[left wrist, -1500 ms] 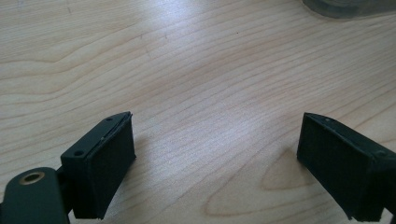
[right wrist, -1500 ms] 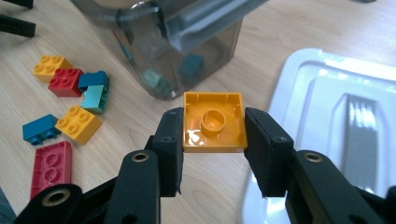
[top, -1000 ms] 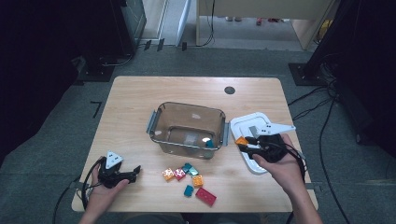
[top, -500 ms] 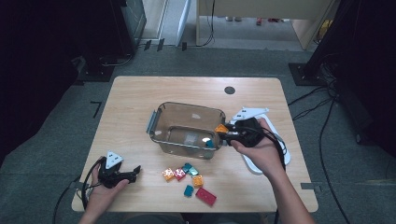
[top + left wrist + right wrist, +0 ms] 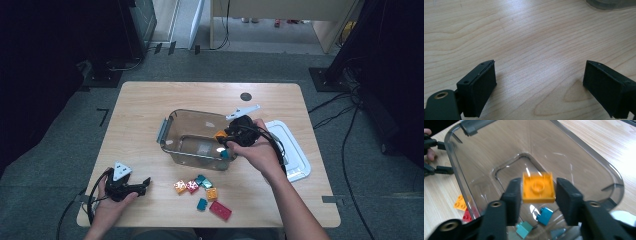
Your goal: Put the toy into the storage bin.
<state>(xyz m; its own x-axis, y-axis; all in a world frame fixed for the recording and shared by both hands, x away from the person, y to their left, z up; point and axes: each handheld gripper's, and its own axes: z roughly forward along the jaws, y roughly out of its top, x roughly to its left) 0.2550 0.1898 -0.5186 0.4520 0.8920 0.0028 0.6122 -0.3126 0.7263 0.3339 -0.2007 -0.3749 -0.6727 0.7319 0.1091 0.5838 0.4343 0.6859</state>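
I am seeing the right gripper [image 5: 226,141] hovering at center frame of the high view, over the right end of the clear plastic bin [image 5: 176,131]. Its jaws are pinching an orange brick [image 5: 538,187], which is sitting mid-frame in the right gripper view, above the bin's open interior. A teal brick [image 5: 544,215] is lying on the bin floor below it. The left gripper [image 5: 138,188] is resting at the lower left on the wooden table [image 5: 150,100], jaws standing wide with nothing between them. Loose bricks [image 5: 201,191] are lying at lower center; a white lid [image 5: 292,150] is sitting right of the bin.
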